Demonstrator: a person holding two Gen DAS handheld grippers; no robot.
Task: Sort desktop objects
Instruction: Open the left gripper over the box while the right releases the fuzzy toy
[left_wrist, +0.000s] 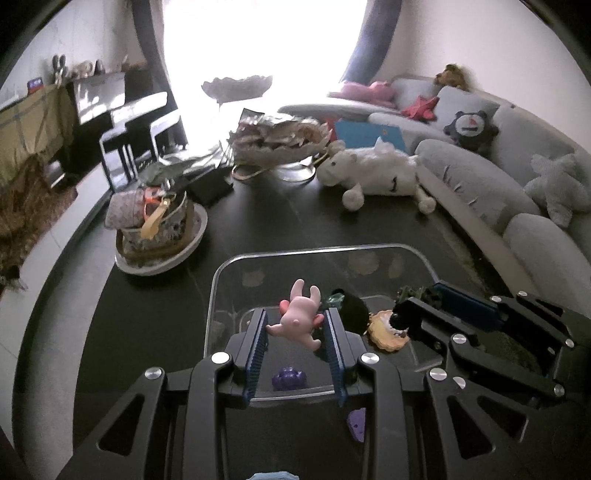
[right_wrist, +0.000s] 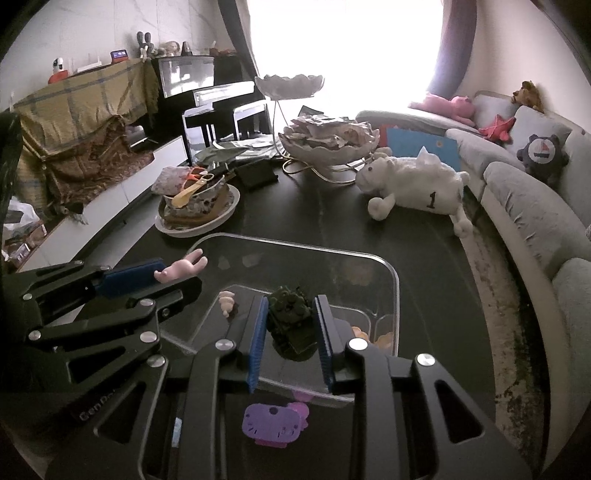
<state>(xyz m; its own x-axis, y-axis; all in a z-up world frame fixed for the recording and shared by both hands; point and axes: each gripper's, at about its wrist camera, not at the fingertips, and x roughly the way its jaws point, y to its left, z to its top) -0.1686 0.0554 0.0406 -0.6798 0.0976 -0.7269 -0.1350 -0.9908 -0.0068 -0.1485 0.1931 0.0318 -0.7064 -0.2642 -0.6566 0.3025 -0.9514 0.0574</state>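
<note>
My left gripper (left_wrist: 295, 319) is shut on a pink rabbit-like figure (left_wrist: 297, 315) and holds it over the clear plastic box (left_wrist: 258, 258) on the dark table. My right gripper (right_wrist: 290, 310) is shut on a dark green toy tank (right_wrist: 291, 321) above the same clear box (right_wrist: 391, 269). The right gripper also shows at the right of the left wrist view (left_wrist: 443, 306), and the left gripper with the pink figure (right_wrist: 181, 267) shows at the left of the right wrist view. Inside the box lie a small pale figure (right_wrist: 227, 301), an orange biscuit-like piece (left_wrist: 388, 328) and a purple piece (left_wrist: 290, 376).
A purple cat-face piece (right_wrist: 271, 422) lies on the table in front of the box. A plate with a cluttered bowl (right_wrist: 197, 206) stands at the left, a white plush sheep (right_wrist: 417, 181) at the back right, a tiered dish of papers (right_wrist: 328, 138) behind. A grey sofa (right_wrist: 535, 206) curves along the right.
</note>
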